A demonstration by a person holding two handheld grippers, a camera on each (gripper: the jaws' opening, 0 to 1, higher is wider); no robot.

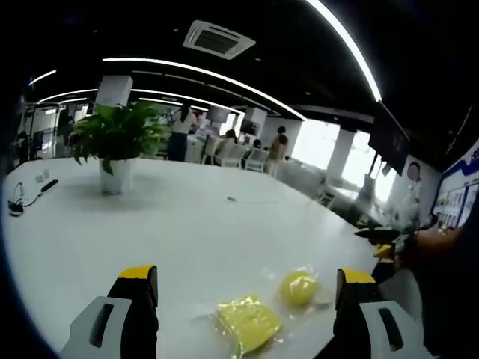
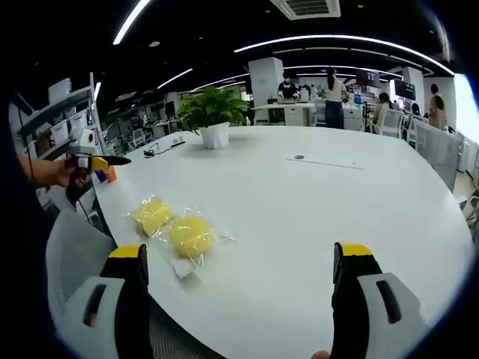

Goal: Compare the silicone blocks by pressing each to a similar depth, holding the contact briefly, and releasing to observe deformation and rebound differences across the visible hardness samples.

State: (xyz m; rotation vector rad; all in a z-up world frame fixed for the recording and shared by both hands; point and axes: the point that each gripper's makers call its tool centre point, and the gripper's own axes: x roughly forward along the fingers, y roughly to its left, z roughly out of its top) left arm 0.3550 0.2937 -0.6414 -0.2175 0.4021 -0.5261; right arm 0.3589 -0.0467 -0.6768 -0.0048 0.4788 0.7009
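Pressing is not yet beginning: both grippers, left [image 1: 247,299] and right [image 2: 239,277], are hovering with fingers apart over the tabletop [image 2: 322,202]. Next, one is needing to descend onto a bagged yellow block [image 2: 191,236].

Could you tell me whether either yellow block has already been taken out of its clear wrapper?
No, in the right gripper view both yellow blocks lie sealed in clear wrappers on the white table.

White tabletop [image 2: 314,217]; potted plant [image 1: 116,142] far end; cables [image 1: 30,196] nearby, poss. a charger; people [image 1: 182,131] in bkgd.
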